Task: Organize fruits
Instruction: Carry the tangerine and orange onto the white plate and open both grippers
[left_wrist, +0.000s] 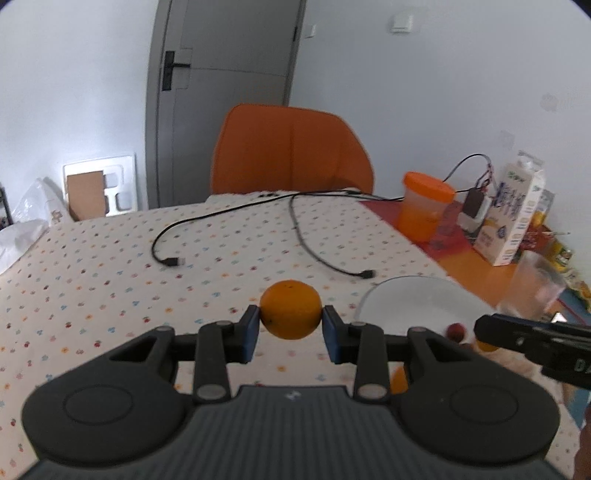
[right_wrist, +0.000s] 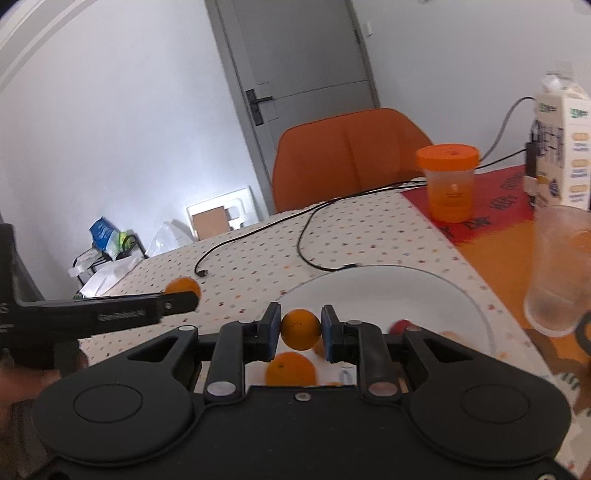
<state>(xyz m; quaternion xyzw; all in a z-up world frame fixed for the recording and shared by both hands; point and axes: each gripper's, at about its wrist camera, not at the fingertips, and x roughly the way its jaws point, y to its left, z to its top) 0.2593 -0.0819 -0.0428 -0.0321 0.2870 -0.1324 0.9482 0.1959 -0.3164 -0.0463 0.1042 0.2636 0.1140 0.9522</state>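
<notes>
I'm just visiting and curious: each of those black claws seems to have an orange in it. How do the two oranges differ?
The left gripper clamps the bigger orange, which fills a wide gap between the pads; the right gripper pinches a smaller orange in a narrower gap. The bigger orange hangs over the dotted tablecloth, beside the white plate; the smaller one is over that plate. Both are round, orange and lifted clear.

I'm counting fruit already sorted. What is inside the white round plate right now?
In the white round plate lie a small red fruit and an orange. The right gripper holds another orange above it and hides part of the plate.
</notes>
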